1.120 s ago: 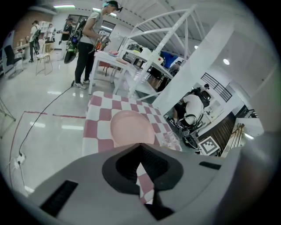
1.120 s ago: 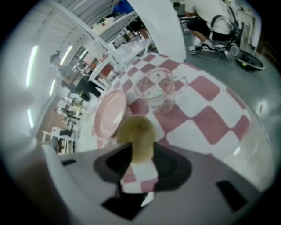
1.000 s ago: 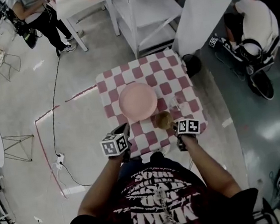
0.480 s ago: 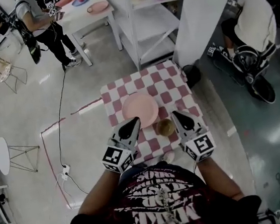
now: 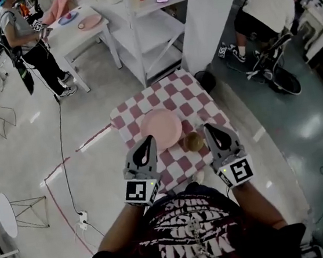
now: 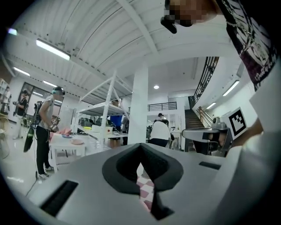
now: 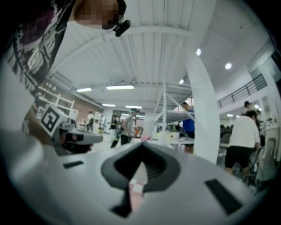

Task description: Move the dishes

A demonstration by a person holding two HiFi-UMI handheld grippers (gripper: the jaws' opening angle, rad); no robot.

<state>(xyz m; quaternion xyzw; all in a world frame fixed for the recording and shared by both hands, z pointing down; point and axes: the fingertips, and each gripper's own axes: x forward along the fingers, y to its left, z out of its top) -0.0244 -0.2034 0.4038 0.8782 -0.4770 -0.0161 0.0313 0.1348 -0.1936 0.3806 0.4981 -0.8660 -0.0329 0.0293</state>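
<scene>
A pink plate [image 5: 160,128] lies on the small table with a red-and-white checked cloth [image 5: 169,92]. A brownish bowl [image 5: 194,142] sits just right of the plate. Both grippers are held high above the table's near edge and point level. My left gripper [image 5: 147,140] is shut and empty, below the plate in the head view. My right gripper [image 5: 210,129] is shut and empty too, beside the bowl. In the left gripper view the closed jaws [image 6: 141,147] hold nothing. The right gripper view shows the same [image 7: 142,146].
A white shelf unit [image 5: 138,35] and a white pillar [image 5: 211,14] stand behind the table. A white table with dishes [image 5: 78,24] and a standing person [image 5: 22,37] are at the far left. Another person [image 5: 269,7] bends over at the right. A cable [image 5: 63,143] crosses the floor.
Both grippers have risen from the table's near edge towards the head camera and turned to point level. The plate and bowl have stayed where they were.
</scene>
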